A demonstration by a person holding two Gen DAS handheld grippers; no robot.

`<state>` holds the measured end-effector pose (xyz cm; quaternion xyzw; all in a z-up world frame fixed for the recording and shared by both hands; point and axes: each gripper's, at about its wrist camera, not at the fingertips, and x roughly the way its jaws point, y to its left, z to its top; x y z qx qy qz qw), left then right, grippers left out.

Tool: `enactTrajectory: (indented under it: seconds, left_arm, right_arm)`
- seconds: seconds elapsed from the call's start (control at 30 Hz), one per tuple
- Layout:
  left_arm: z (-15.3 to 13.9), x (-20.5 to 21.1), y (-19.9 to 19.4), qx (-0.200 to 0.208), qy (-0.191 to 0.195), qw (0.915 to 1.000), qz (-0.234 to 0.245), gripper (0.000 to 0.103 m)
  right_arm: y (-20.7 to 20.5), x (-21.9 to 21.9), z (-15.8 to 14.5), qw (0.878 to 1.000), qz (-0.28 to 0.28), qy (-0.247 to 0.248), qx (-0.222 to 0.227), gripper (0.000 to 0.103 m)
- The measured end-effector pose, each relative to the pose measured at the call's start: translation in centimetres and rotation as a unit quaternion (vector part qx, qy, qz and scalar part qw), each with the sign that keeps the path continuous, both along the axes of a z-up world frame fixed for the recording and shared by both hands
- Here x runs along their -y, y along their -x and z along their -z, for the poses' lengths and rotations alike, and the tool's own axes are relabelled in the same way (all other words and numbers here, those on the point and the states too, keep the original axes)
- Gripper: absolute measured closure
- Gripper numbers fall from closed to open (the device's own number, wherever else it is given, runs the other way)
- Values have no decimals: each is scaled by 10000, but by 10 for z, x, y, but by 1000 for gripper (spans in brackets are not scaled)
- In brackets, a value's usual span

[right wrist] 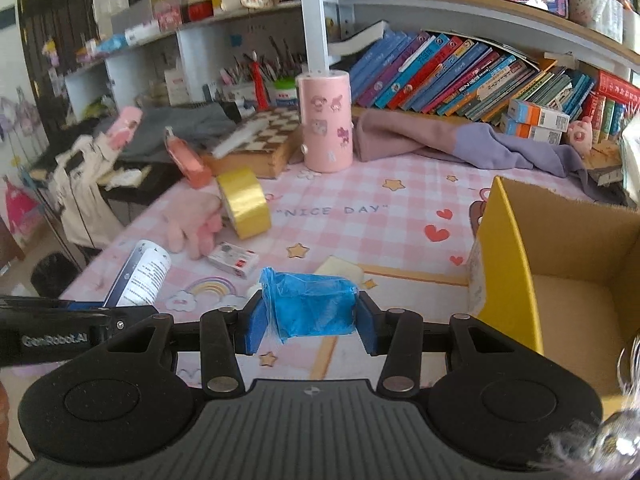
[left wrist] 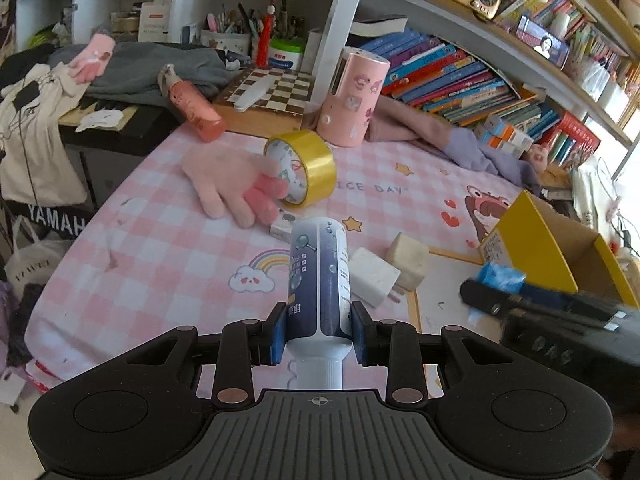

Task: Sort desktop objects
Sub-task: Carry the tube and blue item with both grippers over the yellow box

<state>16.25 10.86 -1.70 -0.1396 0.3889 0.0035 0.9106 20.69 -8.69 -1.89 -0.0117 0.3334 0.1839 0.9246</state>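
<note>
"NICE DAY" mat (right wrist: pixel 360 200), "GenRobot.AI" on left tool (right wrist: pixel 104 312) (w/ bottle (right wrist: pixel 140 276))

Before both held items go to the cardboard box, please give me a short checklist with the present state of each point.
1. Left gripper shut on the bottle: ok.
2. Right gripper shut on the blue plastic roll: ok.
3. Cardboard box open on top: ok.
4. Room inside the box: ok, bare floor shows.
5. Bottle cap closed: cannot tell.
</note>
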Motion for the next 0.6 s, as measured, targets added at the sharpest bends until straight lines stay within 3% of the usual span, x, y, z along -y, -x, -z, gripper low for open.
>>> enactTrajectory:
  seconds: [0.17,0.6]
  left_arm:
    - [-12,-9,20,178,2,9998,54,72]
    - [-18,-14,82,202,501,9980,324,72]
  right_arm:
    - [28,-5,-1,9998,-62,177,113,61]
    - [102,12,-12,9982,589,-146,27,61]
